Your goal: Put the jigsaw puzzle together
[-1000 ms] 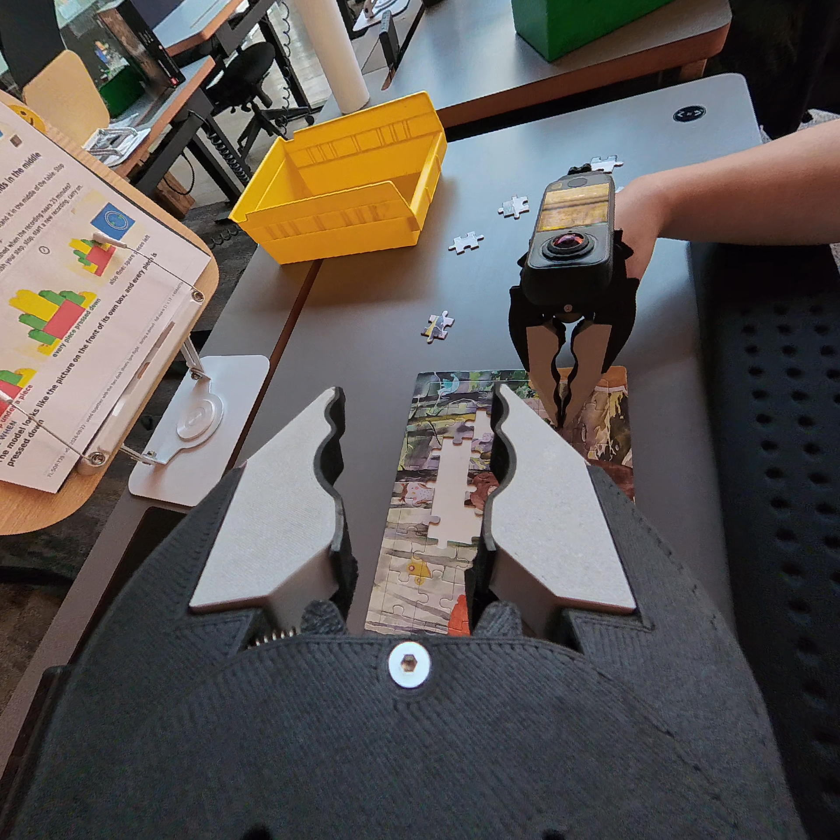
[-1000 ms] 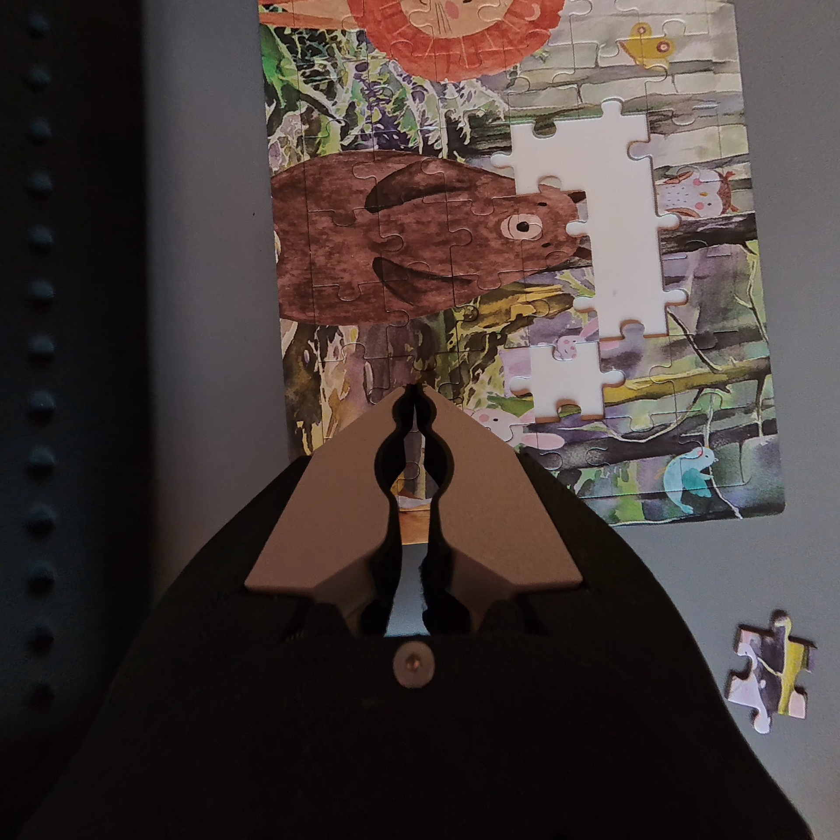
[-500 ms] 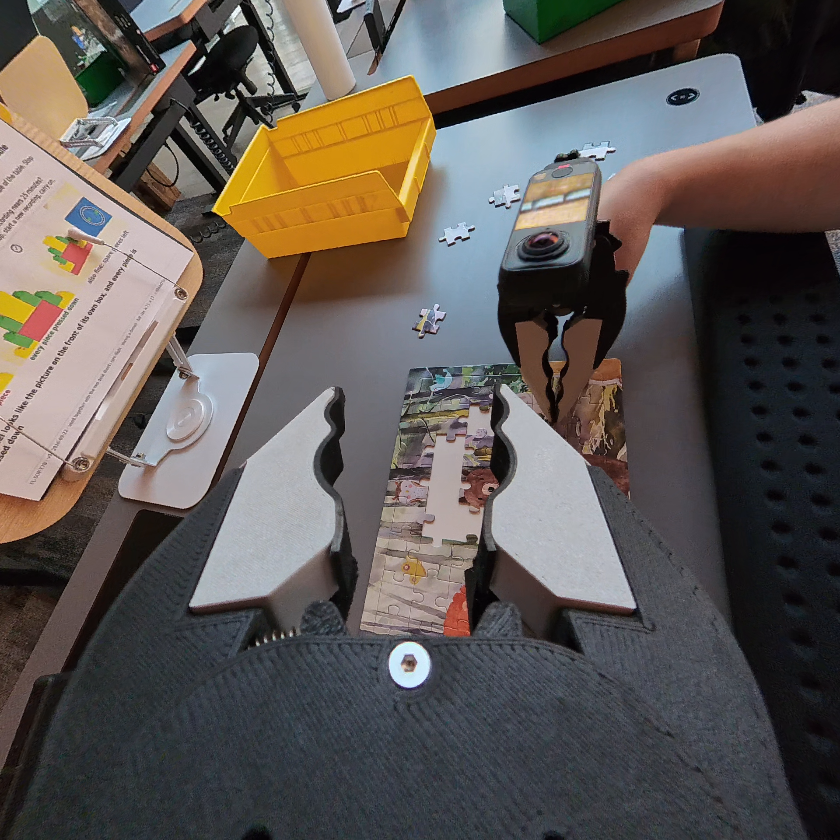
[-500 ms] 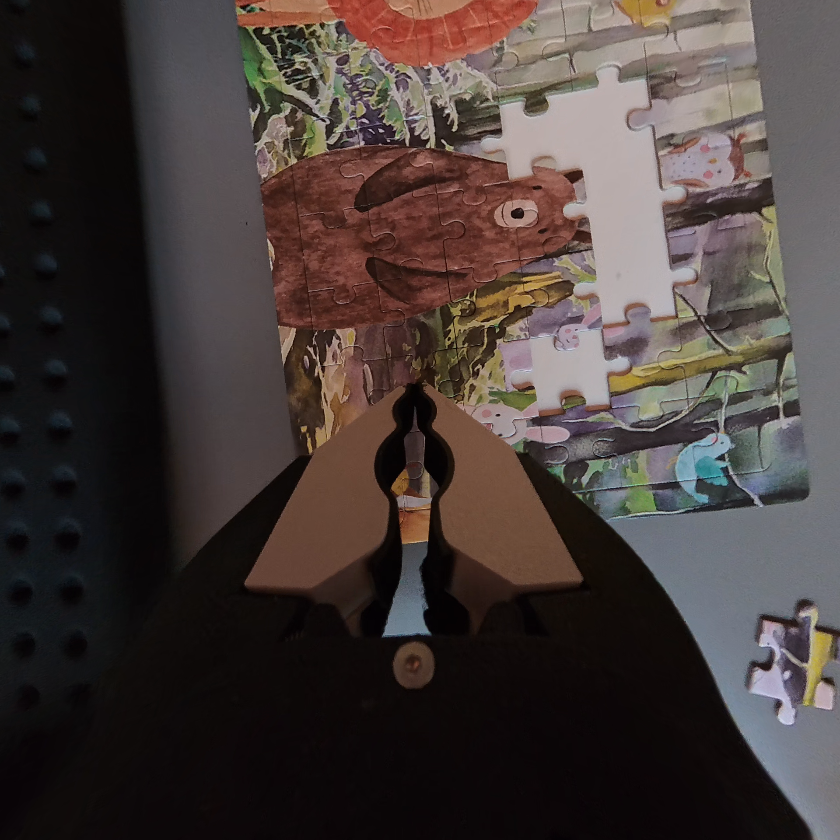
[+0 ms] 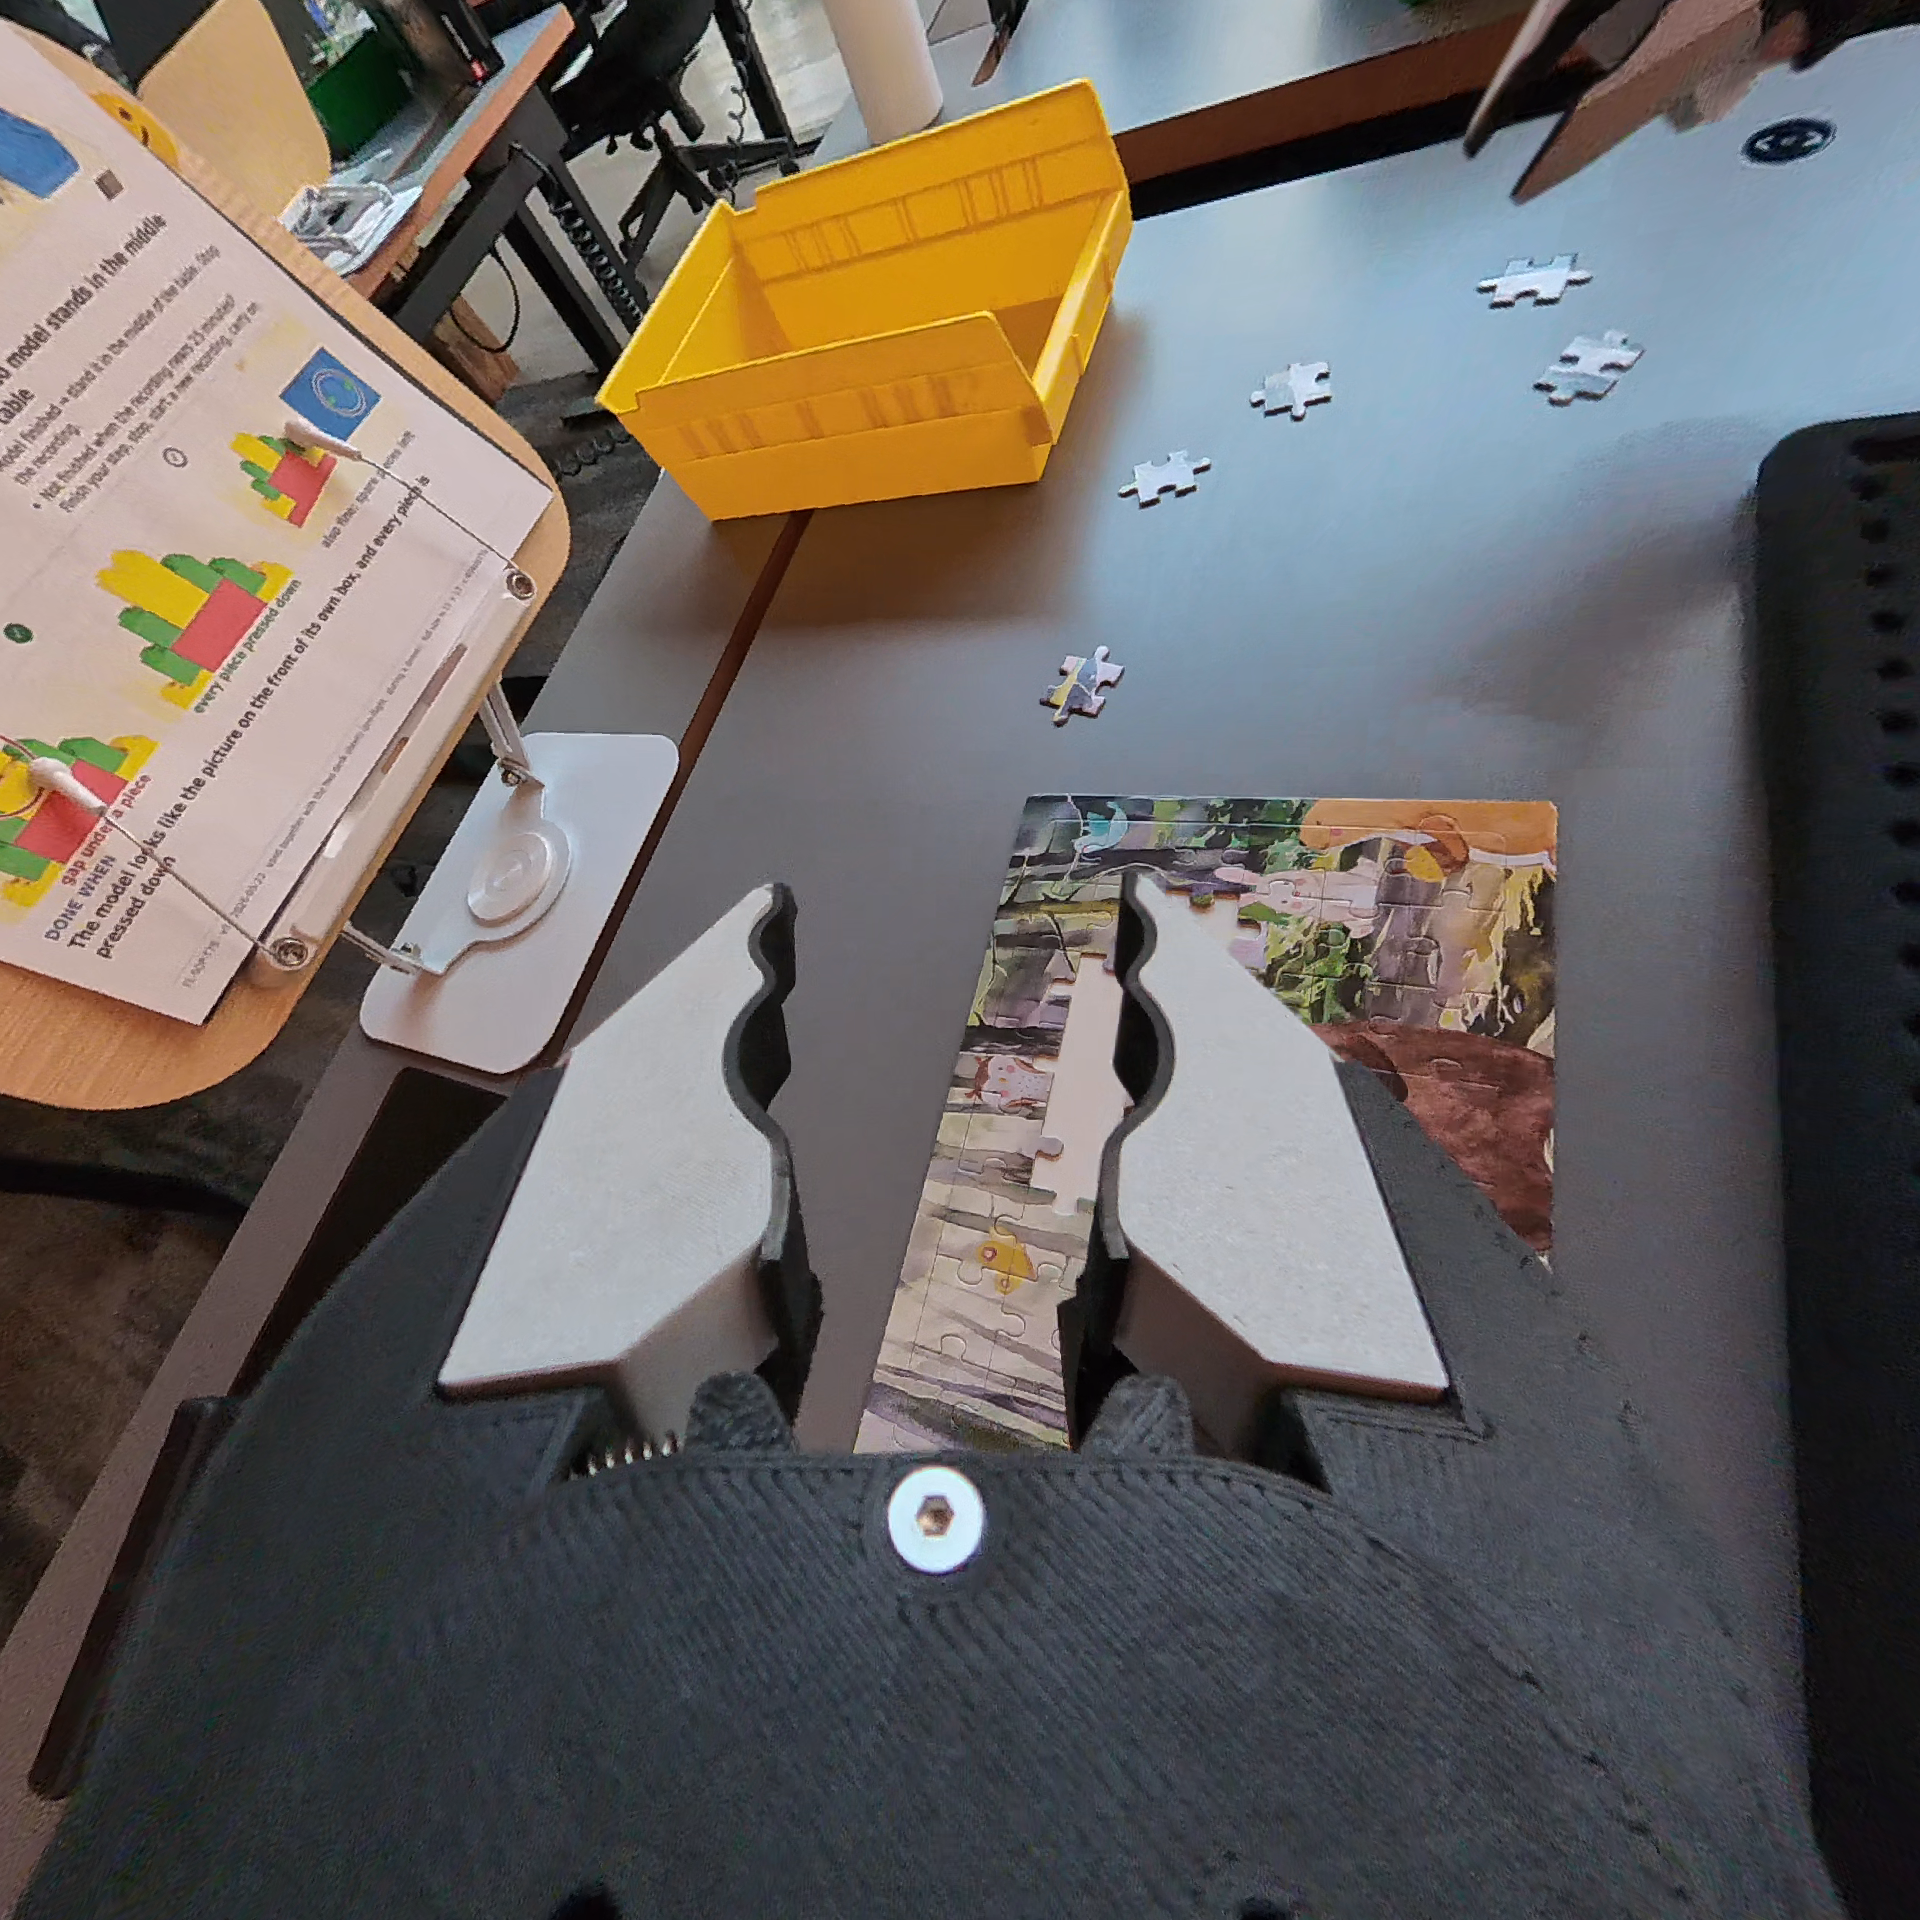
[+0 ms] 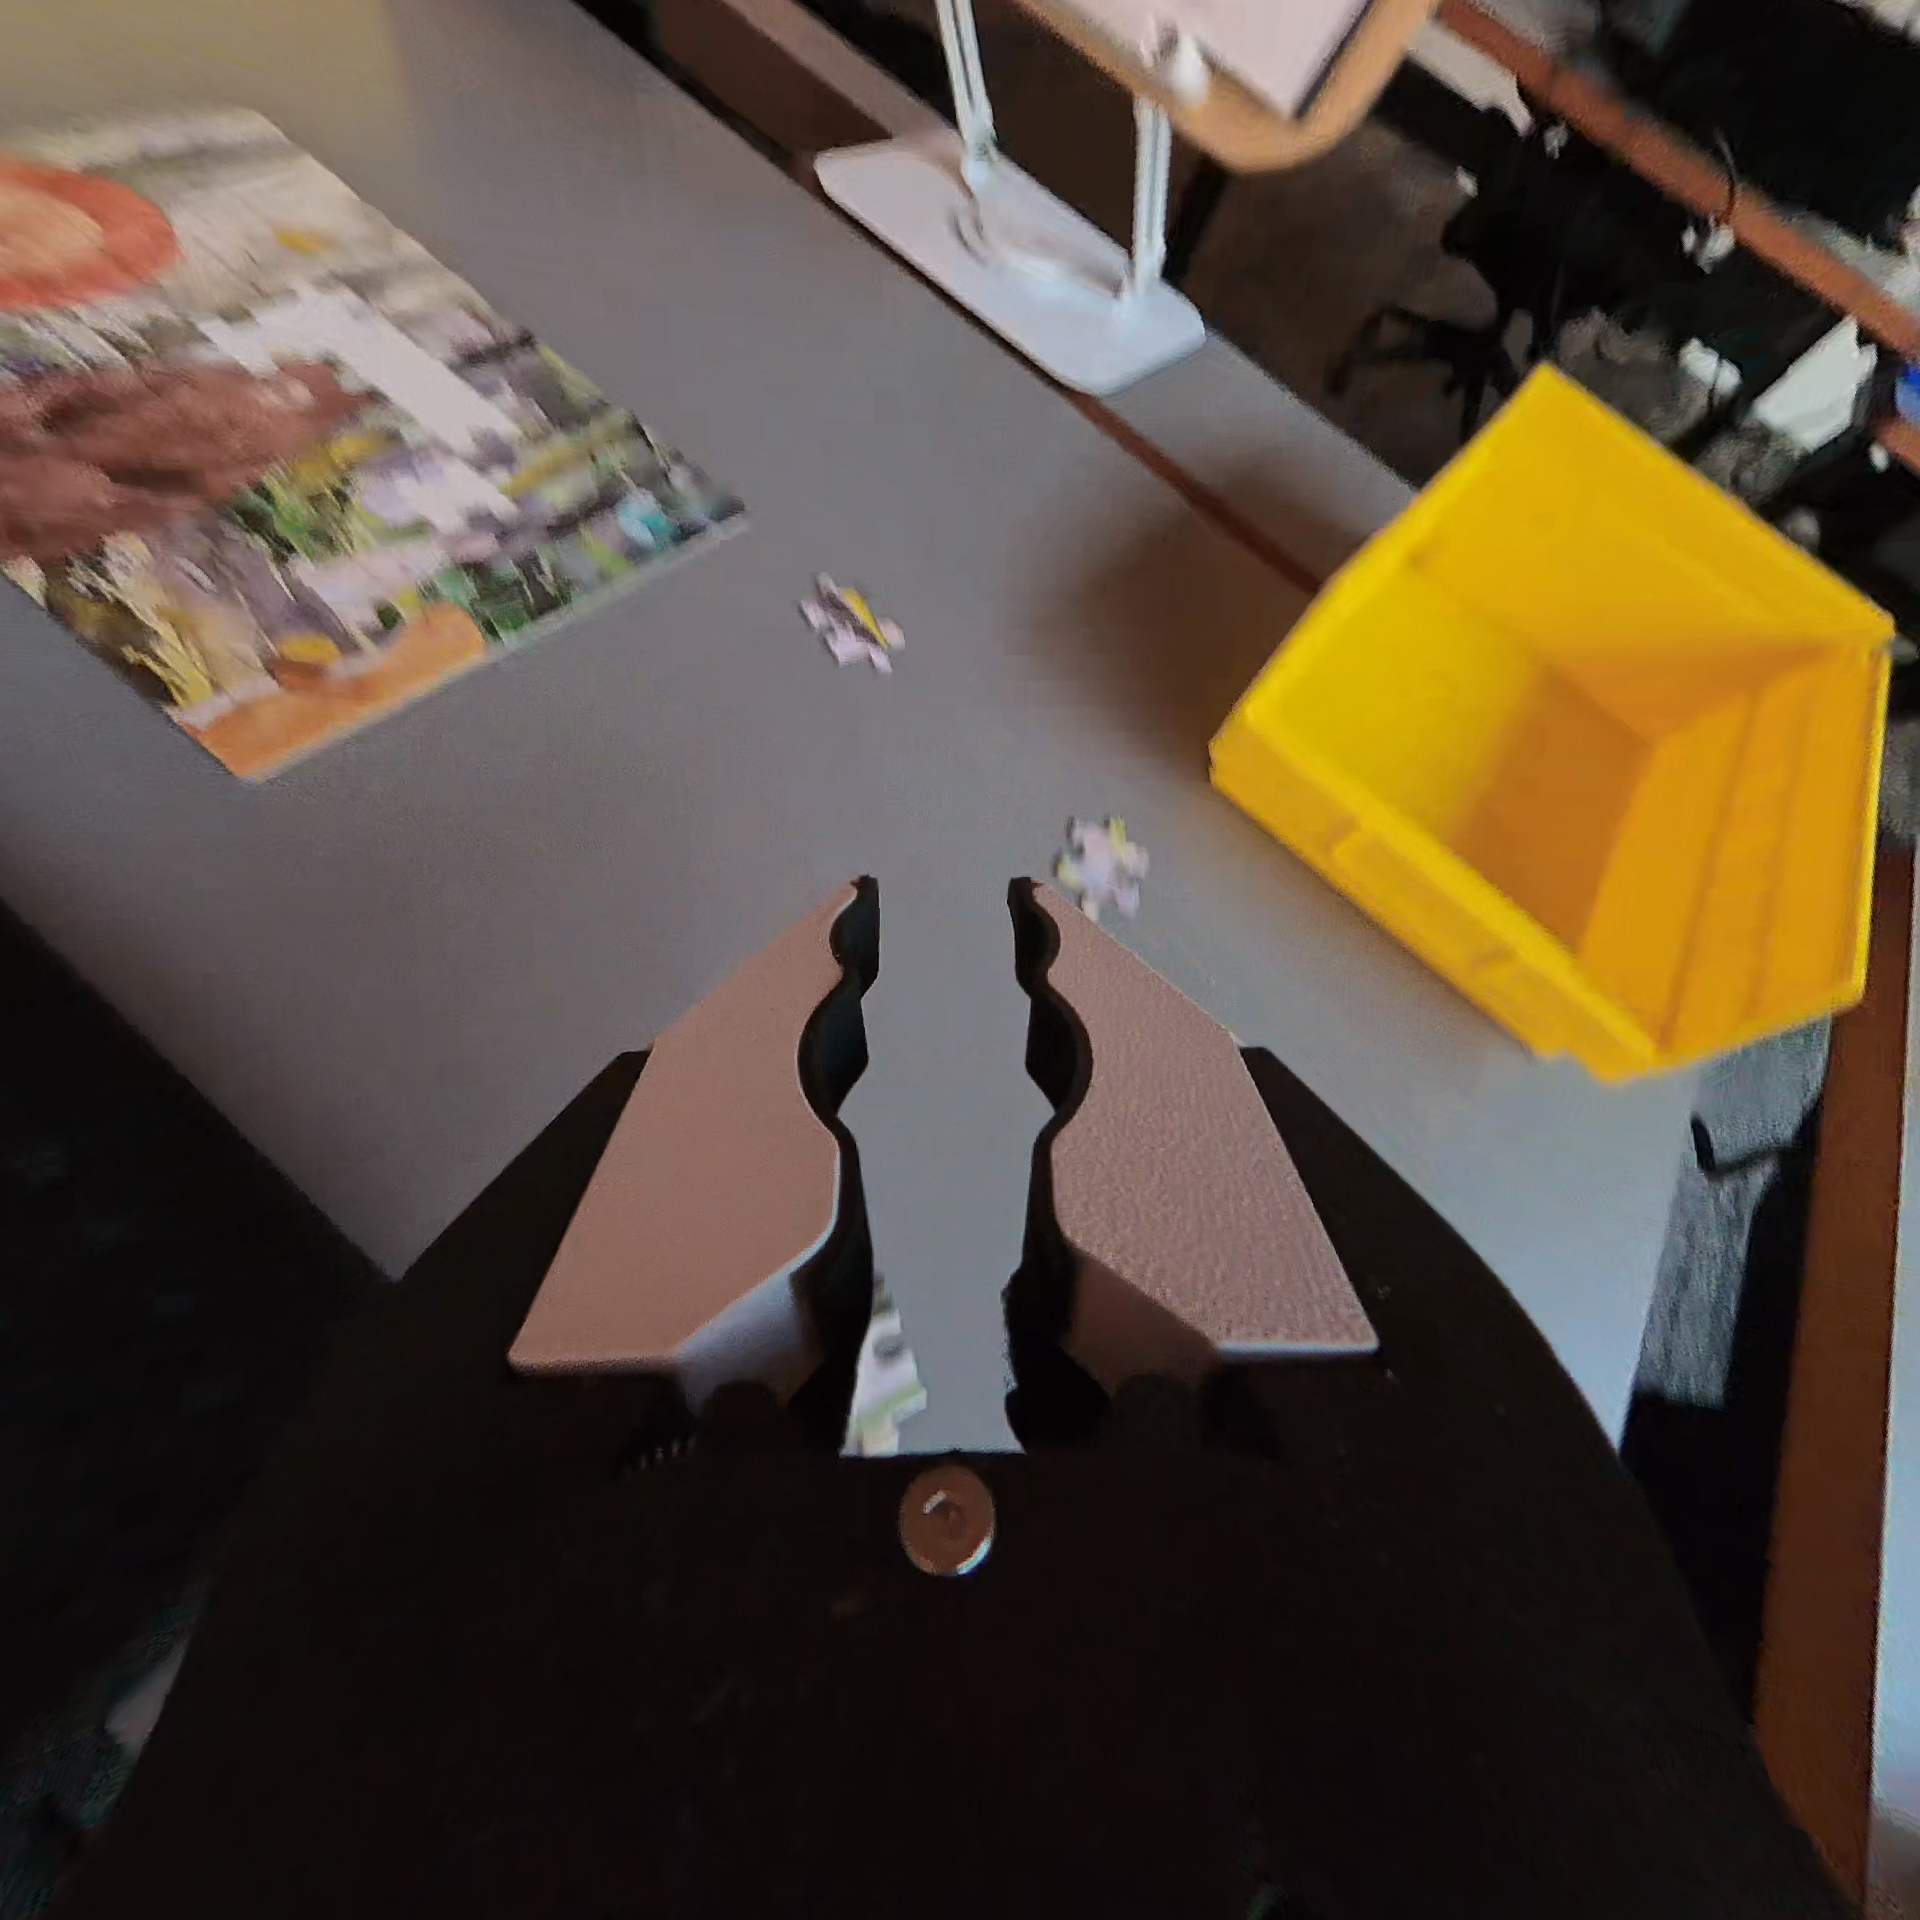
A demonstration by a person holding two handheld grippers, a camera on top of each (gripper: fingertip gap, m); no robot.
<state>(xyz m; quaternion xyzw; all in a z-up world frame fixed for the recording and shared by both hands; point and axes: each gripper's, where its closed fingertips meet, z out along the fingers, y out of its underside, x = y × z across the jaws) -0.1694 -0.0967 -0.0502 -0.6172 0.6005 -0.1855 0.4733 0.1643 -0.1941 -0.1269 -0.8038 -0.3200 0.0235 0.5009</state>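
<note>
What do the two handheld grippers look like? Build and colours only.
Left gripper: ribbed black printed body, silver hex screw at the centre, two wedge fingers with grey flat tops and wavy black inner pads. Right gripper: same design, its finger tops brownish in shade. No cables or markings visible.

5 loose pcs (image 5: 1082,683), 1 puzzle (image 5: 1434,935), 1 bin (image 5: 883,332)

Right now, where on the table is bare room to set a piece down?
Open table lies between the puzzle and the yellow bin, apart from one loose piece. Crowded: four scattered pieces towards the far right.
</note>
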